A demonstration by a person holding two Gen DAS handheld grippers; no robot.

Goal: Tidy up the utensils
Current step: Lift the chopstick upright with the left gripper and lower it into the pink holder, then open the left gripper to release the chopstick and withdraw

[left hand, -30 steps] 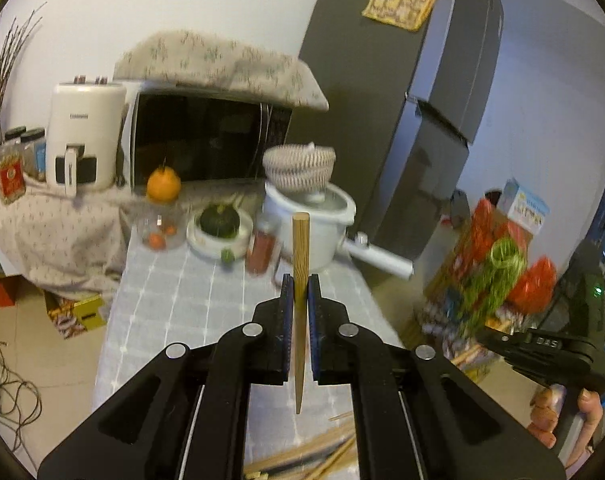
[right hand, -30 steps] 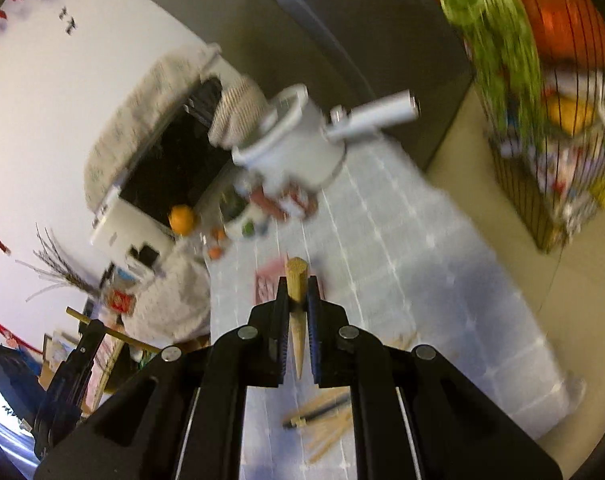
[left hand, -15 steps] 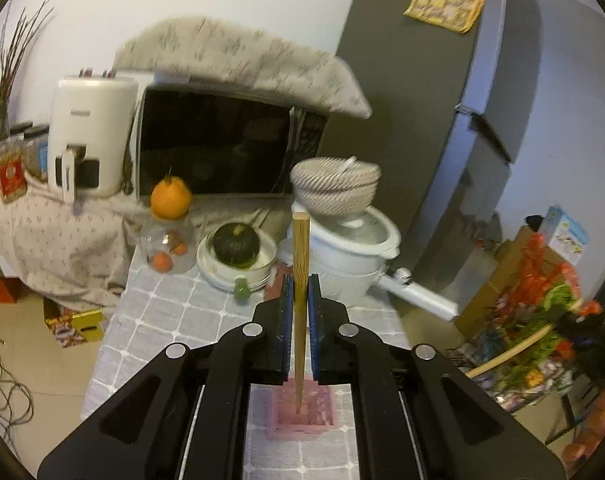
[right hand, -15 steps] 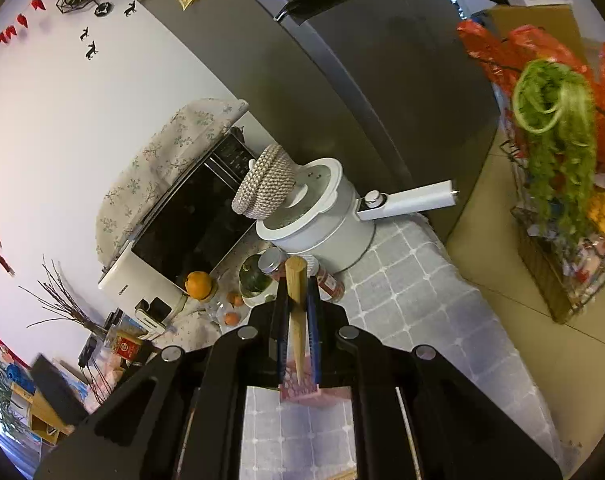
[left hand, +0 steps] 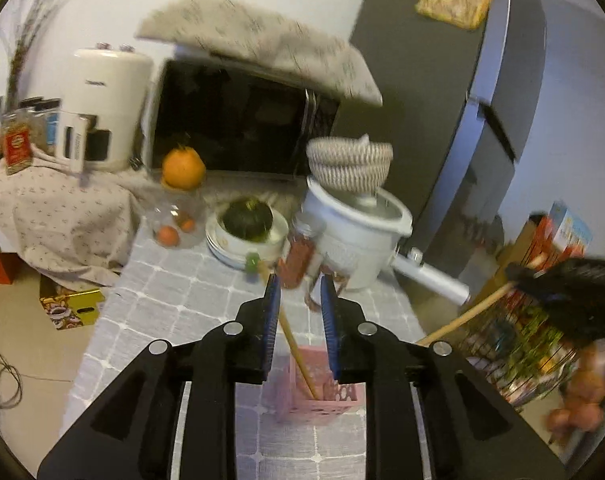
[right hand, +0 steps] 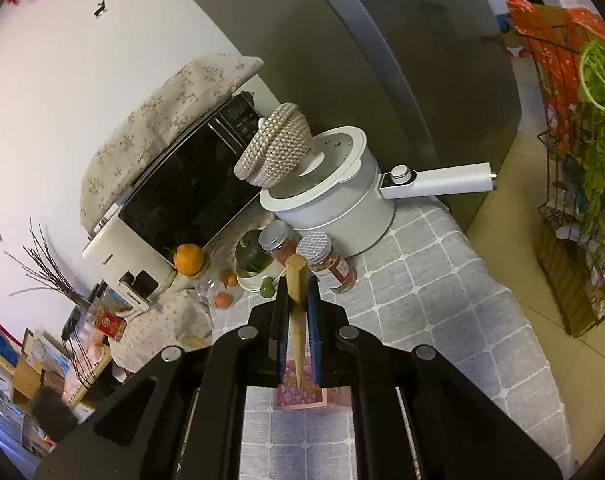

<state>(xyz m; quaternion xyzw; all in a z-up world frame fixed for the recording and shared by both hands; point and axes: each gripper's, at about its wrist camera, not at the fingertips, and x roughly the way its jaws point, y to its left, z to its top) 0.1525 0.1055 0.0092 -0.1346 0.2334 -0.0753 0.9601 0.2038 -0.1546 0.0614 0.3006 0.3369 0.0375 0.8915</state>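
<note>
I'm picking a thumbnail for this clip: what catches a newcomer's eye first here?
First, the wooden chopstick leaning in the pink holder between the left gripper's just-opened jaws. Next, the right gripper clamping a second chopstick above that holder. Behind sit the white pot and the microwave.

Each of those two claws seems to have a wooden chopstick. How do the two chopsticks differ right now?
The left chopstick leans loose between parted fingers, which have just been opening, its tip already in the pink holder. The right chopstick stands upright, clamped by shut fingers, its tip above the holder. Both are plain wood.
</note>
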